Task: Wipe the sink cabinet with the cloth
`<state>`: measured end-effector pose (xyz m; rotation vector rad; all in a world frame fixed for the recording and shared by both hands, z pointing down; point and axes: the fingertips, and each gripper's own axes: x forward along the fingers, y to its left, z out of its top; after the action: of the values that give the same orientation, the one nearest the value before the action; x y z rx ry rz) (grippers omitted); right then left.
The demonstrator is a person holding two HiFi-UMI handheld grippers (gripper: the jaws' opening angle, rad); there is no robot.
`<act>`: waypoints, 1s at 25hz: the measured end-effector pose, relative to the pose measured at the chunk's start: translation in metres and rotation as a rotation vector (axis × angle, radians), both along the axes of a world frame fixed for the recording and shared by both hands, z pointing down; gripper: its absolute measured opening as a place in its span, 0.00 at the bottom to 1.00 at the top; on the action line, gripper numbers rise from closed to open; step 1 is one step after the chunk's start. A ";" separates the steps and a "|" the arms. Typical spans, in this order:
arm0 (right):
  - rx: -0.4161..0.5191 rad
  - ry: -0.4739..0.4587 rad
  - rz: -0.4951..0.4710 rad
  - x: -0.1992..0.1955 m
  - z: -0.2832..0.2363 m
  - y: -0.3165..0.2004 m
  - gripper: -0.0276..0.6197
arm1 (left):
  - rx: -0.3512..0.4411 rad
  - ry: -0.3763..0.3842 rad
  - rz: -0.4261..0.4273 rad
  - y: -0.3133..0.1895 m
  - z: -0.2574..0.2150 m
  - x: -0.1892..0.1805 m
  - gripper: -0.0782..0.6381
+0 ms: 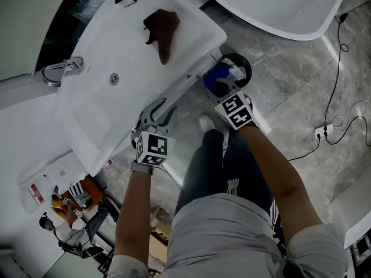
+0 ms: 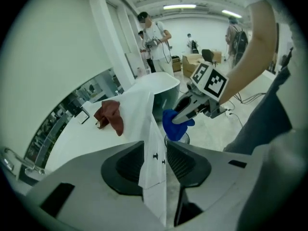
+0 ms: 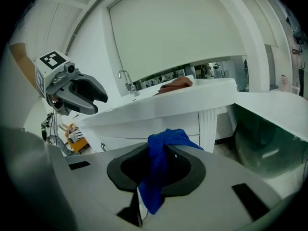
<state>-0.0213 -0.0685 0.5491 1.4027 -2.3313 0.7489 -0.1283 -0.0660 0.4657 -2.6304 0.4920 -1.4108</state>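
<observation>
- Right gripper (image 3: 156, 170) is clamped on the blue cloth (image 3: 163, 143). The cloth is bunched right between the two pads, a fat fold pokes up past them at 12 o'clock, and a tail hangs down toward 6 o'clock.
- In the head view that same blue cloth (image 1: 215, 77) sits at the tip of the right gripper (image 1: 223, 86), just off the front edge of the sink cabinet (image 1: 194, 36) and at about 2 o'clock from the left gripper (image 1: 162, 110).
- Left gripper (image 2: 154, 165) has its jaws partway apart, a medium gap, with nothing pinched. The white corner edge of the cabinet shows through the gap, and the pads aren't pressing on it.
- From the left gripper view the blue cloth is up at 1 o'clock, well clear of the left jaws.
- There's a brown cloth (image 1: 163, 30) lying crumpled on the countertop, at 12 o'clock from the left gripper and touched by neither gripper.
- The faucet (image 1: 58, 69) is over at 9 o'clock in the head view.
</observation>
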 end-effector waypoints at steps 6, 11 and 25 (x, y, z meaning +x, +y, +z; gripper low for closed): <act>-0.011 -0.001 0.106 0.003 0.032 -0.033 0.15 | 0.004 -0.055 0.064 -0.037 0.030 0.000 0.32; -0.022 0.023 0.170 0.010 0.055 -0.059 0.15 | -0.028 -0.034 0.098 -0.059 0.039 0.008 0.32; -0.016 0.063 0.217 0.017 0.091 -0.105 0.16 | -0.076 0.030 0.046 -0.074 0.053 0.027 0.44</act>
<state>-0.0046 -0.1739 0.6403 1.6663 -2.1444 0.7676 -0.1017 -0.1403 0.5188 -2.7070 0.3852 -1.4057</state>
